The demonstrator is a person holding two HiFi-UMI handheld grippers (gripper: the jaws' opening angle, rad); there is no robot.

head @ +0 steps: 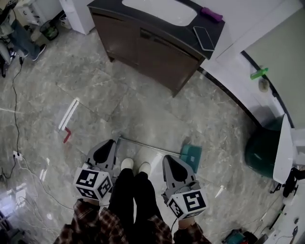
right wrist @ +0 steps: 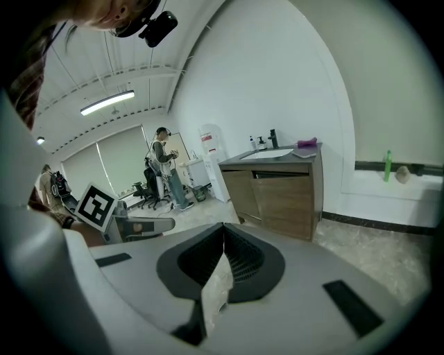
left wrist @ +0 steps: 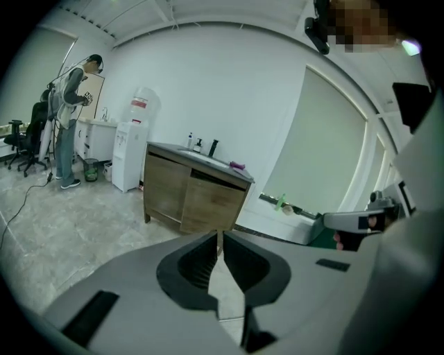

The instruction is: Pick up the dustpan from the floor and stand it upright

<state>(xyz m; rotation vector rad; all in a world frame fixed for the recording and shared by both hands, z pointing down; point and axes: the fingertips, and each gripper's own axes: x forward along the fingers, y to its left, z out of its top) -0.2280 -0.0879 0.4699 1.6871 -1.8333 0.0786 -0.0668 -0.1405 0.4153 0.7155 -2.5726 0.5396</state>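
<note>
While the person stands on the grey marbled floor (head: pixel 143 109) in white shoes (head: pixel 135 166), the dustpan (head: pixel 191 155) lies flat just ahead of the toes. Its teal pan is on the person's right, and its thin metal handle (head: pixel 147 145) runs off to the left across the tiles.

The left gripper (head: pixel 110 143) is held low beside the left leg, its tip near the far end of that handle in the head view. In the left gripper view, the jaws are drawn together with only a thin slit between them and nothing in it.

The right gripper (head: pixel 169 158) hangs beside the right leg, close to the pan. In the right gripper view its jaws meet tip to tip, with only floor showing behind them.

Both grippers point out into the room, toward a brown wooden vanity cabinet (head: pixel 147 45) with a white sink (head: pixel 159 9). A dark phone (head: pixel 205 38) and a purple object (head: pixel 211 14) lie on its top.

A dark green bin (head: pixel 261 151) sits by the wall to the right. A white and red stick (head: pixel 68 116) lies on the floor to the left, well apart from the dustpan. Another person (left wrist: pixel 69 118) stands far off near a water dispenser (left wrist: pixel 132 154).
</note>
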